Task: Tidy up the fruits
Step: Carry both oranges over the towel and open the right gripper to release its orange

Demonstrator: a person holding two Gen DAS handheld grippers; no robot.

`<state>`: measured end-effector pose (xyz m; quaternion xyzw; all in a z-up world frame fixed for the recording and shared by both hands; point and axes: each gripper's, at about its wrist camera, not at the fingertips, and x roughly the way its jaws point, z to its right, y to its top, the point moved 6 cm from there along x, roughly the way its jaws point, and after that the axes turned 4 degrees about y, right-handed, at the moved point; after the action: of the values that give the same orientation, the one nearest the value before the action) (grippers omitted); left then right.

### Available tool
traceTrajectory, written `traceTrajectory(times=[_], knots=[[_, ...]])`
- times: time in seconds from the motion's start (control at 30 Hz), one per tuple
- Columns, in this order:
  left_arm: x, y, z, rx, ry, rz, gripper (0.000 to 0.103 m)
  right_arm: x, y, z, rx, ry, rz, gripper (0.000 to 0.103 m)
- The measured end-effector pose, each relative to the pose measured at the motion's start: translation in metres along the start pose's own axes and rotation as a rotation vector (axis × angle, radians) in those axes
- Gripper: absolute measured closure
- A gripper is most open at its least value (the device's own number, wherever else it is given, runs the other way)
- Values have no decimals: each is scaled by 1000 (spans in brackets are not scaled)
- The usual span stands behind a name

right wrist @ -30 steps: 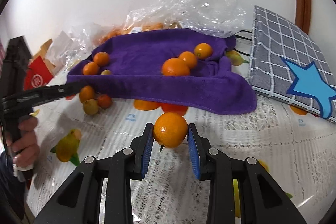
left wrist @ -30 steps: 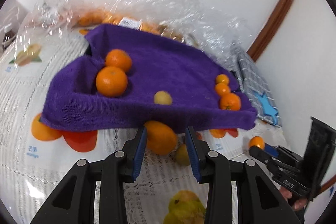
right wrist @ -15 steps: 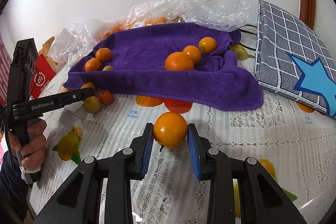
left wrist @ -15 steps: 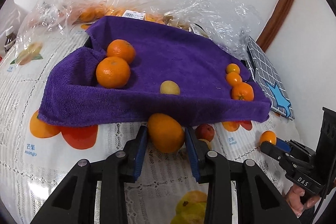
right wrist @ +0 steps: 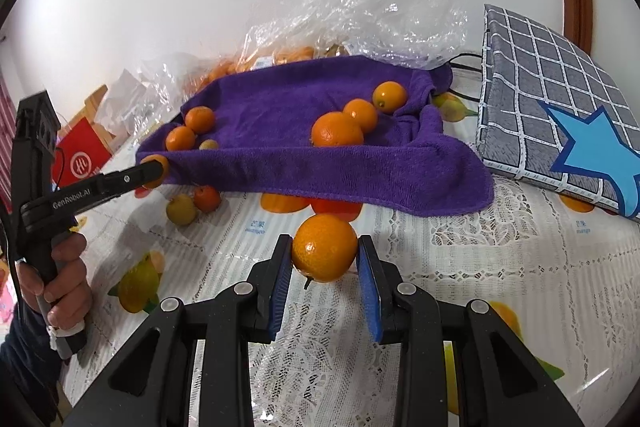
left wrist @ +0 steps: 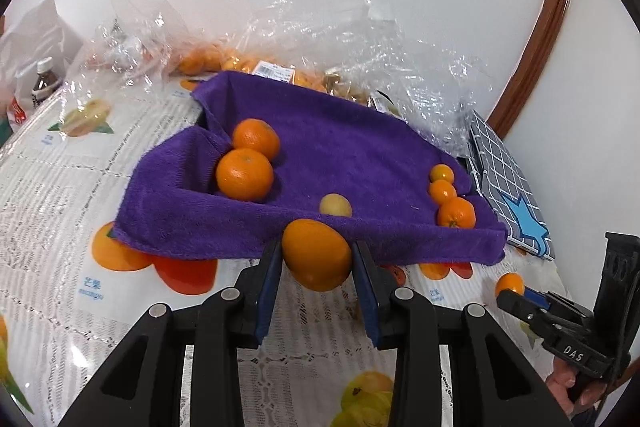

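Note:
My left gripper [left wrist: 316,259] is shut on an orange [left wrist: 317,254], held above the table at the front edge of the purple towel [left wrist: 320,147]. My right gripper [right wrist: 325,255] is shut on a second orange [right wrist: 325,247] in front of the towel [right wrist: 280,115]. The towel holds two oranges at its left [left wrist: 244,174], a small yellow fruit [left wrist: 335,205] and three small oranges at its right [left wrist: 456,213]. The right gripper also shows in the left wrist view [left wrist: 510,291], the left gripper in the right wrist view [right wrist: 154,171].
Clear plastic bags [left wrist: 320,27] with more oranges lie behind the towel. A grey checked cushion with a blue star [right wrist: 560,115] is at the right. A small red fruit [right wrist: 207,198] and a yellow one [right wrist: 181,211] lie on the fruit-print tablecloth [right wrist: 440,267]. A bottle [left wrist: 42,83] stands far left.
My left gripper closed on the orange and lifted it up to the towel's front edge. My right gripper kept its orange and moved a little toward the towel.

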<state>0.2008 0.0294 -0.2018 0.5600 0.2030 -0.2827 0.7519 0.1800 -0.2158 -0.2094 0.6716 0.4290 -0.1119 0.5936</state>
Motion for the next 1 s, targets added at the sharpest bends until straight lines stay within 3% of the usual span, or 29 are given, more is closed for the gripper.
traceTrajectory(times=[0.4, 0.57, 0.83, 1.0], knots=[[-11, 4, -14, -55, -1, 35, 69, -11, 10, 10, 62, 29, 55, 71], [-18, 9, -21, -103, -27, 58, 69, -17, 44, 9, 69, 63, 104, 71], [-19, 16, -38, -154, 28, 87, 69, -10, 112, 8, 40, 39, 184, 71], [-24, 23, -49, -172, 53, 119, 69, 0, 131, 12, 20, 14, 199, 71]])
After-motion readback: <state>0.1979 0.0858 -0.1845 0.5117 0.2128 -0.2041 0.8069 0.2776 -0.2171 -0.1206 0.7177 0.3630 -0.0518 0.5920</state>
